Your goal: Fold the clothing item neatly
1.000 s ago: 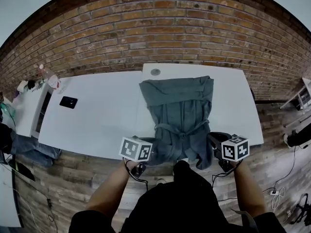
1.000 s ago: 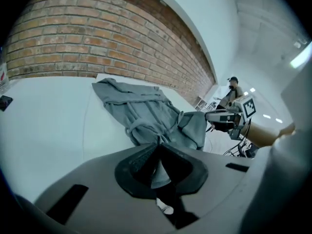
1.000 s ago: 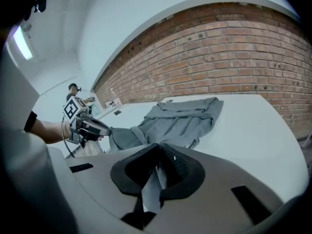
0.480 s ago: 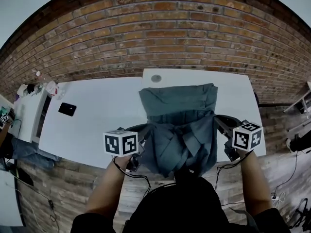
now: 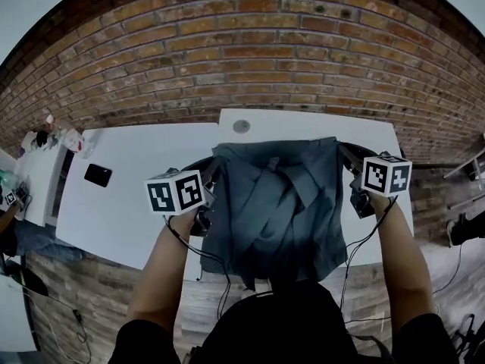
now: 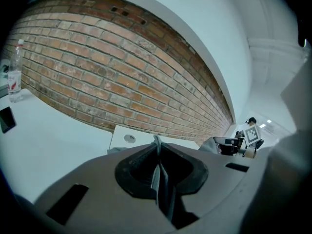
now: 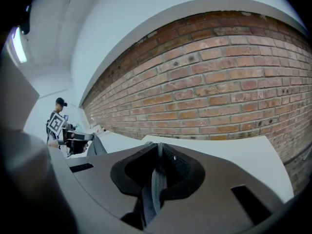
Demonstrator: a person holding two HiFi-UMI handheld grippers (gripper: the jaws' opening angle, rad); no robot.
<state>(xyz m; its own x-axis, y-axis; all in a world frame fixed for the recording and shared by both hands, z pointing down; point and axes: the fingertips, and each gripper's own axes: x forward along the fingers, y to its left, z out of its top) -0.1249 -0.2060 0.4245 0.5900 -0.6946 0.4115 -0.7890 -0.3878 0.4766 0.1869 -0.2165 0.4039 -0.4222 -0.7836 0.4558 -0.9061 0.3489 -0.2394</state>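
Note:
A grey-blue garment (image 5: 276, 203) hangs spread between my two grippers above the white table (image 5: 136, 203); its far edge lies near the wall and its lower part droops toward the person. My left gripper (image 5: 208, 167) is shut on the garment's left edge, and a thin fold of grey cloth (image 6: 159, 177) shows pinched between its jaws (image 6: 156, 141). My right gripper (image 5: 345, 153) is shut on the right edge, with a strip of cloth (image 7: 154, 189) clamped between its jaws (image 7: 157, 147). Each gripper view shows the other gripper holding the cloth.
A black phone (image 5: 98, 175) lies on the table's left part, and a bottle (image 6: 14, 77) and small items stand at its far left end. A round grommet (image 5: 241, 126) sits near the brick wall (image 5: 250, 59). Cables hang from both grippers toward the wooden floor.
Both grippers have risen from the table's near edge and moved toward the wall, carrying the garment's near edge up and over its far part.

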